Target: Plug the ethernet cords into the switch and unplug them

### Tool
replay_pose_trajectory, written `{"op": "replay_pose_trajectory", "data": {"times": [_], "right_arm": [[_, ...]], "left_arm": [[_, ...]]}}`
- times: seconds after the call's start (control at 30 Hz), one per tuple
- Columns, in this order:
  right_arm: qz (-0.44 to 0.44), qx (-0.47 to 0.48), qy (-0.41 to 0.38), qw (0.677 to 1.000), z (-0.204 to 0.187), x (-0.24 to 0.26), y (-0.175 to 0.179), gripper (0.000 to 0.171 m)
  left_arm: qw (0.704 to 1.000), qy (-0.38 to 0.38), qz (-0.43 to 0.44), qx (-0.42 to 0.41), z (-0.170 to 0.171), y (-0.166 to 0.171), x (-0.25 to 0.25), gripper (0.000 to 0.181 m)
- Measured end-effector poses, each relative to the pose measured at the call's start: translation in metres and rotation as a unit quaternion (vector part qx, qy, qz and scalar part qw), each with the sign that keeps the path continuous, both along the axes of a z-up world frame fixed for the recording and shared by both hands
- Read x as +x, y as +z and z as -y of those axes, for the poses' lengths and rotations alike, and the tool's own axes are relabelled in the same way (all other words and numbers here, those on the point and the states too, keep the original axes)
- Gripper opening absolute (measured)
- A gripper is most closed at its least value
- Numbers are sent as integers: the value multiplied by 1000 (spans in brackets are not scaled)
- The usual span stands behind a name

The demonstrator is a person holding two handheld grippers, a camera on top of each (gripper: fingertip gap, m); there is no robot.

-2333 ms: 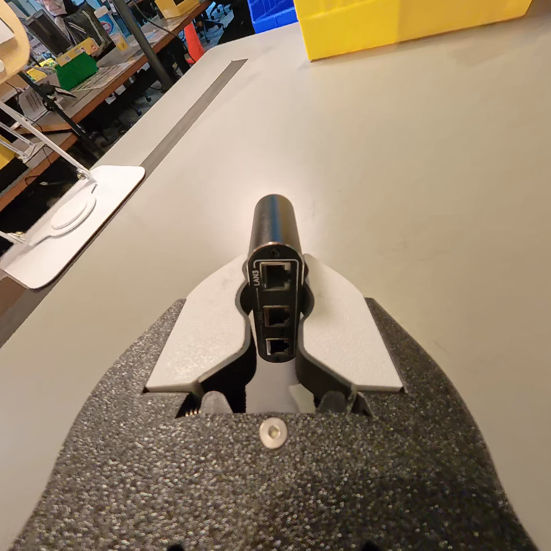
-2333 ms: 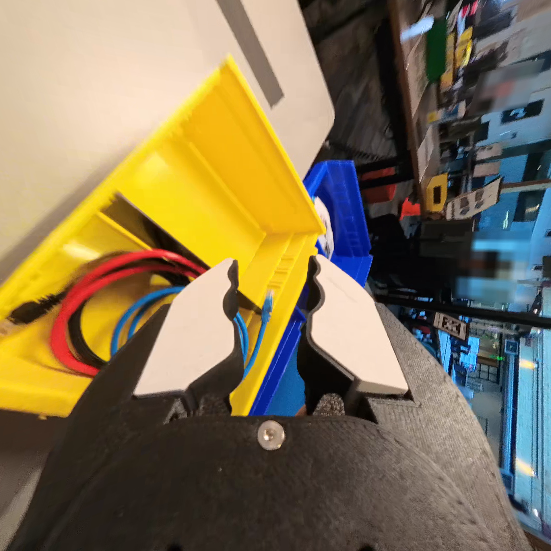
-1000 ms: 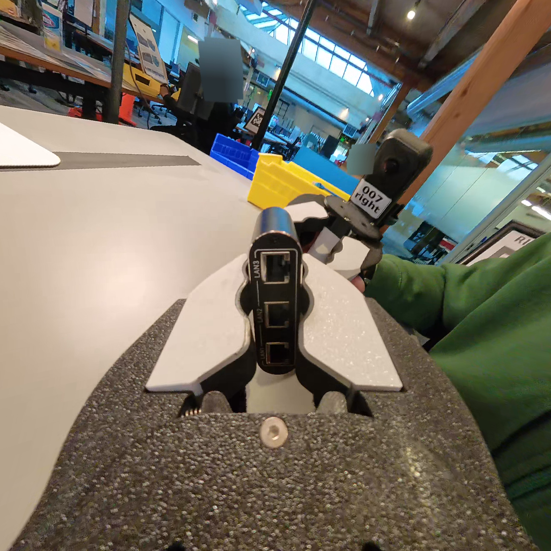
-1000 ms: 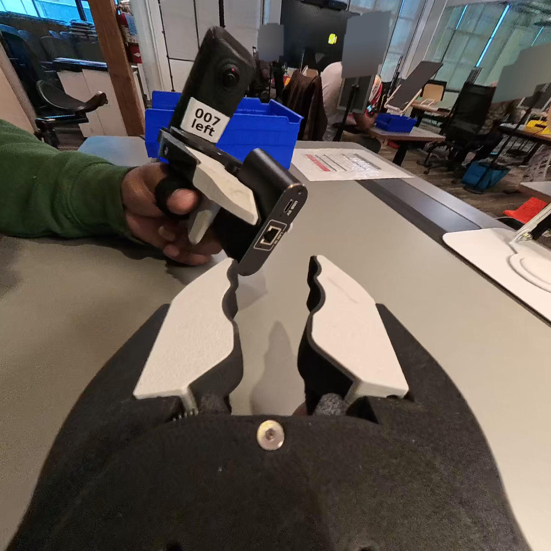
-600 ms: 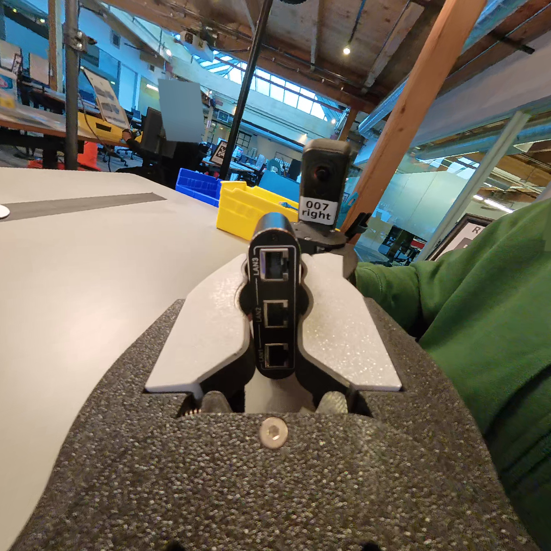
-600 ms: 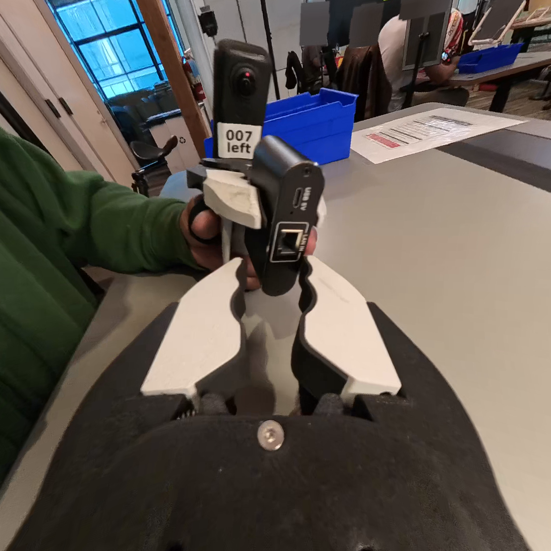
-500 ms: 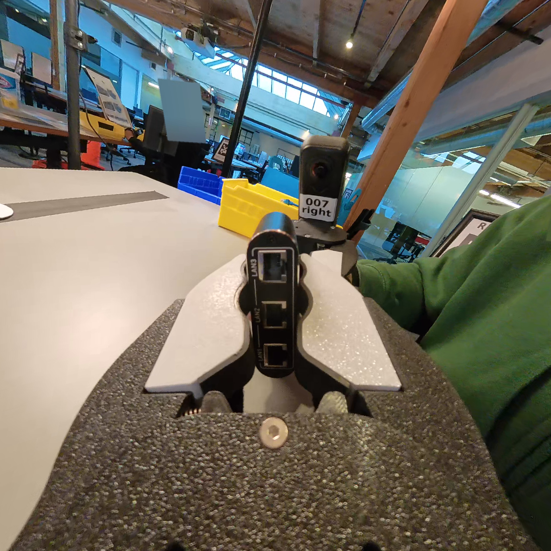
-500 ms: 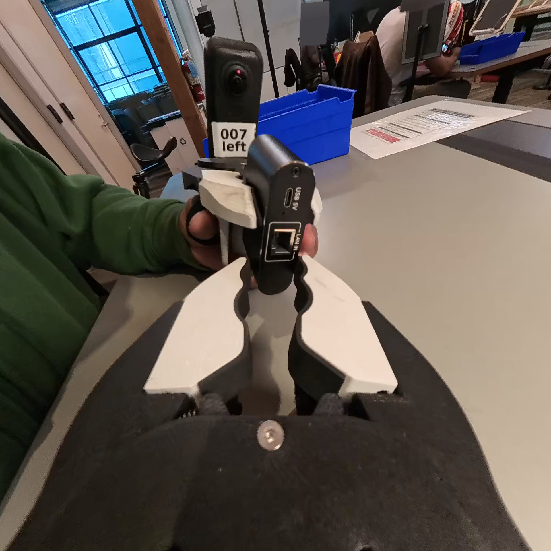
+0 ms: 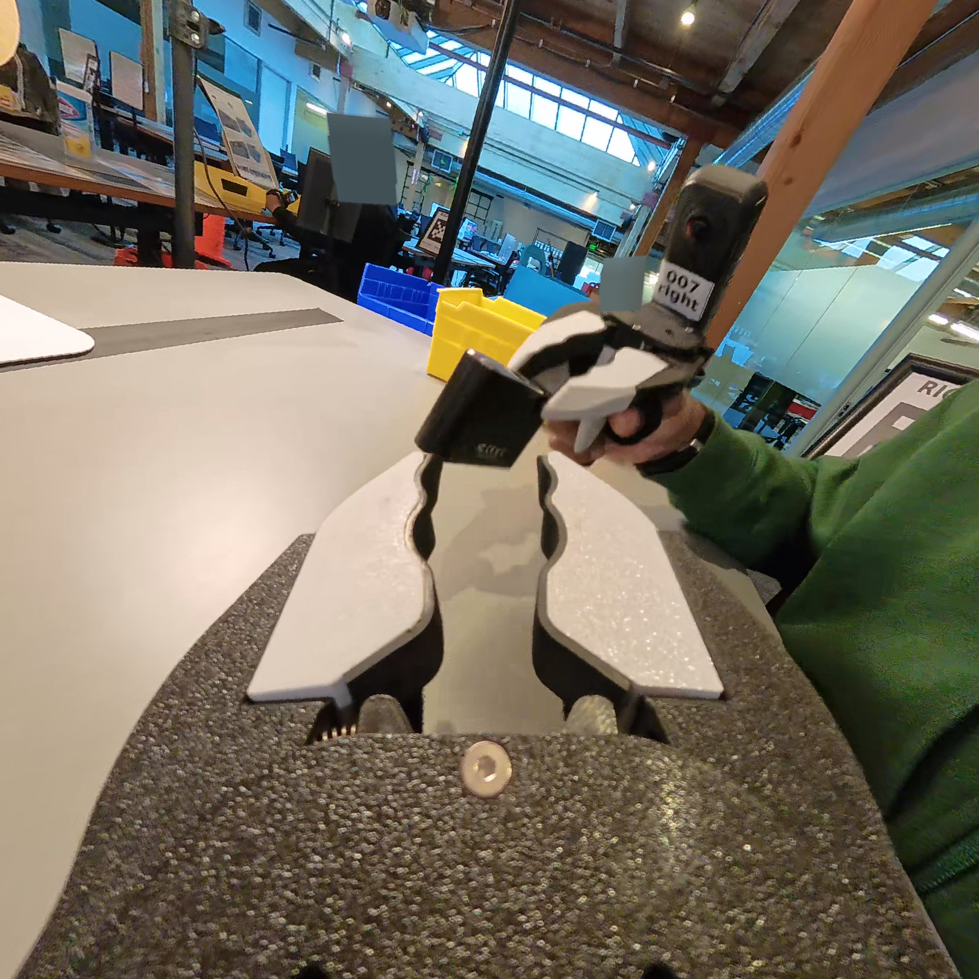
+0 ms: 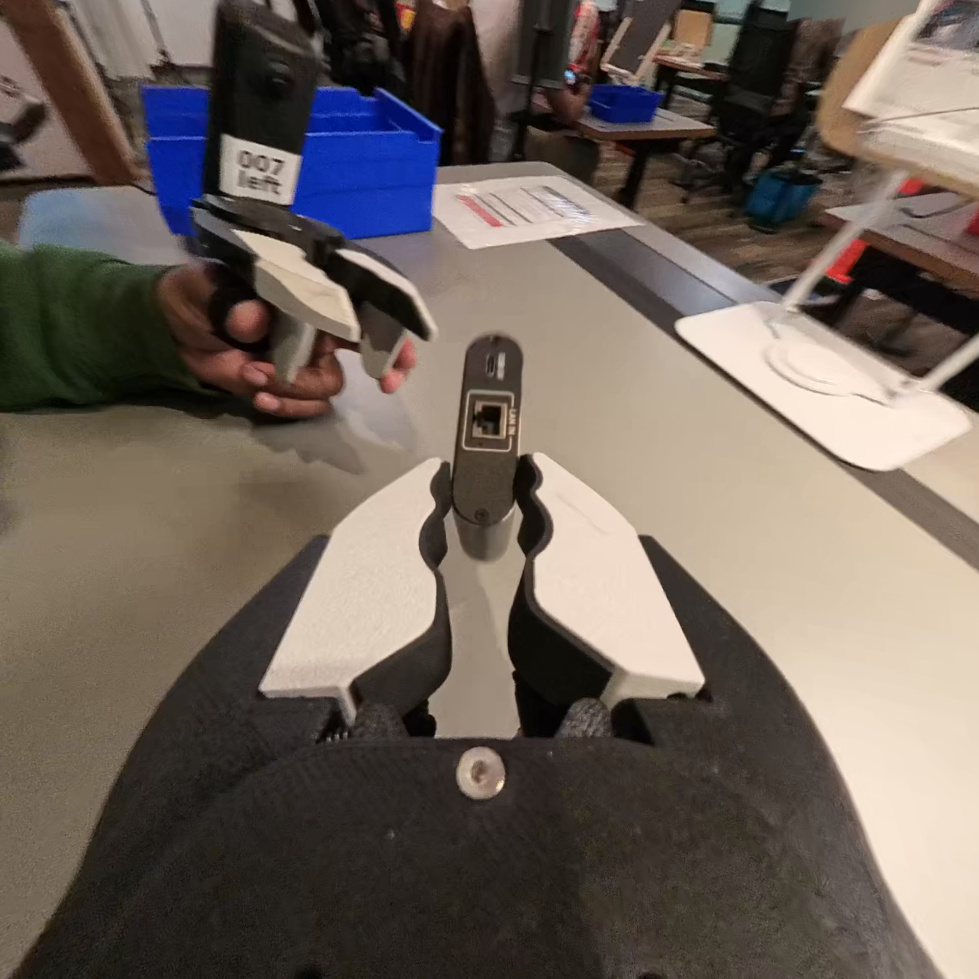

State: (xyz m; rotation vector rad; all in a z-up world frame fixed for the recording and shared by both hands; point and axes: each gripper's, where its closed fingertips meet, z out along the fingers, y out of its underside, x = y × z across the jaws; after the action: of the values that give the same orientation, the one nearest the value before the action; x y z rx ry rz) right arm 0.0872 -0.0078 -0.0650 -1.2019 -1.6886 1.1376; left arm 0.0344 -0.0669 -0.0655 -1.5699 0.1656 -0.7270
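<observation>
Here, in the left wrist view, the left hand-held gripper [image 9: 484, 471] stands with its white fingers apart and nothing between them. Just beyond its tips the black switch [image 9: 479, 418] hangs above the grey surface [image 9: 185, 450], clamped at its far right end in the right hand-held gripper [image 9: 535, 379], which a hand in a green sleeve [image 9: 847, 556] holds. A yellow bin [image 9: 477, 336] and a blue bin [image 9: 394, 296] sit farther off on the surface; no ethernet cords show in this view.

In the right wrist view, the right hand-held gripper [image 10: 484, 492] is closed on the lower end of the switch [image 10: 487, 439], which stands upright with a port face toward the camera. The left hand-held gripper [image 10: 392, 339] is off to the left, apart from it and somewhat blurred. A white lamp base [image 10: 826, 402] lies at the far right.

The switch looks like a small, rigid shell with a smooth finish, probably light but apt to slip or twist when a plug is pushed in. Holding it across the flat sides near the middle, clear of the ports, would likely steady it better than this end grip.
</observation>
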Motion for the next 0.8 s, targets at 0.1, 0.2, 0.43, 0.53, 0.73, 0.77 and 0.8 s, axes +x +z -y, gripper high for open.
{"op": "replay_pose_trajectory", "data": {"times": [0.1, 0.2, 0.43, 0.53, 0.73, 0.77, 0.8], "right_arm": [[18, 47, -67, 996, -38, 27, 12, 24], [40, 102, -129, 986, -75, 58, 31, 24], [106, 233, -305, 918, -201, 151, 92, 24], [194, 233, -372, 877, -266, 196, 73, 24], [352, 173, -428, 814, -336, 247, -4, 25], [371, 165, -431, 806, -341, 250, -14, 25], [386, 161, -436, 797, -347, 252, -23, 24]], "left_arm": [[1000, 0, -6, -2, 0, -1, 1, 37], [1000, -1, -7, -4, -1, -1, 2, 36], [1000, 4, -2, -6, -1, -2, -1, 34], [1000, 5, -9, -7, -1, -2, 1, 34], [1000, 10, -20, -7, -2, -3, 2, 33], [1000, 11, -19, -7, -2, -3, 2, 33], [1000, 12, -19, -7, -2, -3, 1, 33]]}}
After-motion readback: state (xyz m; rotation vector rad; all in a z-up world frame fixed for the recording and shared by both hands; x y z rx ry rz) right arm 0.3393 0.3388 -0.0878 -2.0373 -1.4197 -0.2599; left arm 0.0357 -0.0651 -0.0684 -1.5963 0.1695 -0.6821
